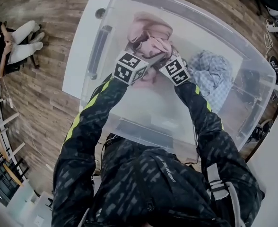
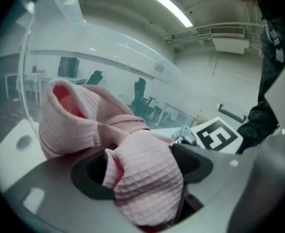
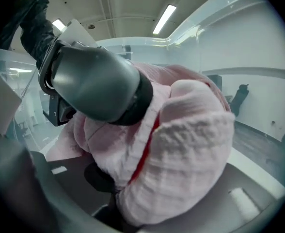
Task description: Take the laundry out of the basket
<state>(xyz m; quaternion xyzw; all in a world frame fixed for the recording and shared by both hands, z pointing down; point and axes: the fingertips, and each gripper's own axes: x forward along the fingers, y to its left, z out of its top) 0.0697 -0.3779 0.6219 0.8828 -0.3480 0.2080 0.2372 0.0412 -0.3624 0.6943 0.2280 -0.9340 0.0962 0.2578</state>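
Observation:
A pink waffle-knit garment [image 1: 151,34] lies bunched at the far end of the clear plastic basket [image 1: 200,15]. Both grippers reach into the basket side by side and meet at this garment. My left gripper [image 1: 141,51] has its jaws wide, and a fold of the pink garment [image 2: 147,178] sits loosely between the pads. My right gripper [image 1: 161,55] is closed on a thick bulge of the same garment [image 3: 186,149]. In the right gripper view the left gripper's grey body [image 3: 94,81] presses close above the cloth. The right gripper's marker cube [image 2: 217,132] shows in the left gripper view.
A blue-and-white checked cloth [image 1: 213,74] lies in the basket's right part. The basket stands on a white table [image 1: 82,46] over a wood floor. A person [image 1: 21,41] sits at the far left. The basket's tall clear walls enclose both grippers.

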